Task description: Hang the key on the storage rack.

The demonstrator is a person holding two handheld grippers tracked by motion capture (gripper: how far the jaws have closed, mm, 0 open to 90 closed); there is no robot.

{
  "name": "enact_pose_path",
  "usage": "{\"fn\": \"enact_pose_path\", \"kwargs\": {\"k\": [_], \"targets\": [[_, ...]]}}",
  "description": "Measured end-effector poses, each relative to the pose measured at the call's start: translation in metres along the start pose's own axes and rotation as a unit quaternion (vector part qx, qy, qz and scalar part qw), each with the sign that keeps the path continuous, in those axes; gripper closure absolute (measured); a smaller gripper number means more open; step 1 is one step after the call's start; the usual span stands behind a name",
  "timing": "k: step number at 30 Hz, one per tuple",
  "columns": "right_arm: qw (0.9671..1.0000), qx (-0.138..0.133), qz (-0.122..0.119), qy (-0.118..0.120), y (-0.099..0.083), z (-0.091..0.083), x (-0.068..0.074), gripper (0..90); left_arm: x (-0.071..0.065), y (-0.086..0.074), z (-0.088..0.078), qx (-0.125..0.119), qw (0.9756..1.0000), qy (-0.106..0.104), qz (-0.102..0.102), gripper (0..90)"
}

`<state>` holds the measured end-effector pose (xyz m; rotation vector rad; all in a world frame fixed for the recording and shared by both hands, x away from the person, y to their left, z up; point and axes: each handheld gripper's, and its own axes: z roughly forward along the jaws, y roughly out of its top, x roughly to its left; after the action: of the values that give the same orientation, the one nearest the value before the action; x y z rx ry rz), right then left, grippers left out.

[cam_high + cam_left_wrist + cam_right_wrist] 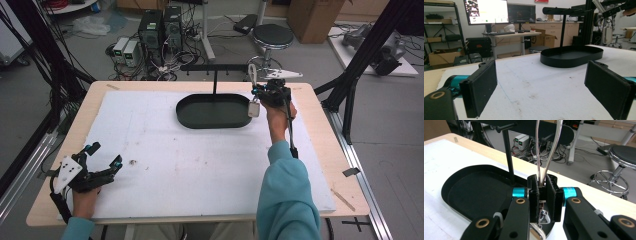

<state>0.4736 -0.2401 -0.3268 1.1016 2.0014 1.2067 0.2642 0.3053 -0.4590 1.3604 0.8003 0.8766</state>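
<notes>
Both grippers are black, with bright teal collars at the jaw pivots. The left gripper (pixel 102 159), at seven o'clock of the high view, carries a pale three-cornered plate dotted with dark spots on top. Its jaws are broad, flat, matte black pads with round holes at their outer tips. The right gripper (pixel 545 195), at one o'clock, has brass-coloured ringed screws on its black links and fuzzy black pads. A black cable trails along the teal sleeve (pixel 287 195).
</notes>
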Motion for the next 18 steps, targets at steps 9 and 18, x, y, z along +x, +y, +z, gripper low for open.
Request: {"fn": "enact_pose_path", "kwargs": {"k": [9,18], "targets": [[1.0,-0.001,-0.006,-0.008,0.007,0.01,0.004,82.5,0.0,0.0,0.0,0.001,1.0,0.0,0.0,11.4],[0.9996,0.013,-0.018,-0.02,0.006,0.018,0.006,82.5,0.0,0.0,0.0,0.001,1.0,0.0,-0.001,11.4]]}}
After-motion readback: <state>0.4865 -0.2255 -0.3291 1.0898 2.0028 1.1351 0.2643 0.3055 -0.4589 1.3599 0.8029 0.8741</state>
